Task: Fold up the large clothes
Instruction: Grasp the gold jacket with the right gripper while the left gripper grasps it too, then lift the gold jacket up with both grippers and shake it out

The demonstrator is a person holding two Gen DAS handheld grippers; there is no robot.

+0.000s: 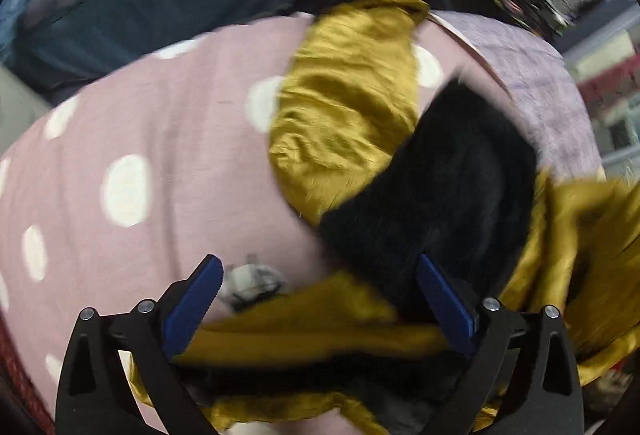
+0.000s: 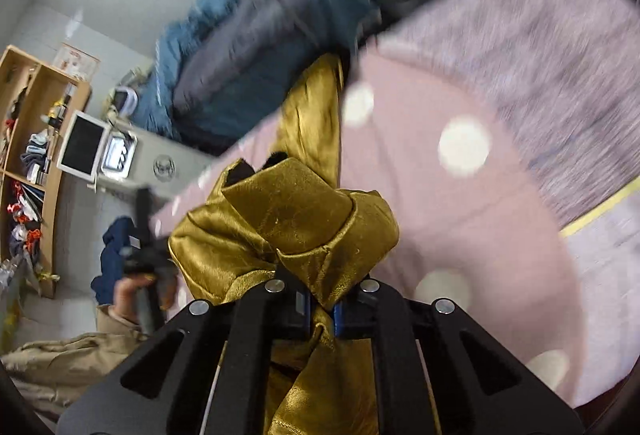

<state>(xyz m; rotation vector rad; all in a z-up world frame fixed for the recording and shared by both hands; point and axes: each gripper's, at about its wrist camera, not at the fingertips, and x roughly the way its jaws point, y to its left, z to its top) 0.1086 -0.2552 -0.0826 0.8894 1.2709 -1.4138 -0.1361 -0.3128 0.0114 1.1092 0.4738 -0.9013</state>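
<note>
A shiny gold garment point(image 1: 344, 103) with a black furry lining point(image 1: 448, 195) lies crumpled on a pink polka-dot bedspread point(image 1: 140, 139). My left gripper point(image 1: 320, 299) is open, its blue pads point(image 1: 192, 307) spread just above the garment's near gold edge, holding nothing. My right gripper point(image 2: 322, 315) is shut on a bunched fold of the gold garment point(image 2: 288, 227), which bulges up in front of the fingers and trails away across the bedspread point(image 2: 460, 219). Both views are motion-blurred.
A blue and grey duvet point(image 2: 248, 47) is heaped at the far side of the bed. A lilac textured blanket point(image 2: 560, 75) lies on the right. A wooden shelf point(image 2: 36, 155) and a small screen point(image 2: 82, 147) stand at left. The person's hand holds the other gripper point(image 2: 140, 263).
</note>
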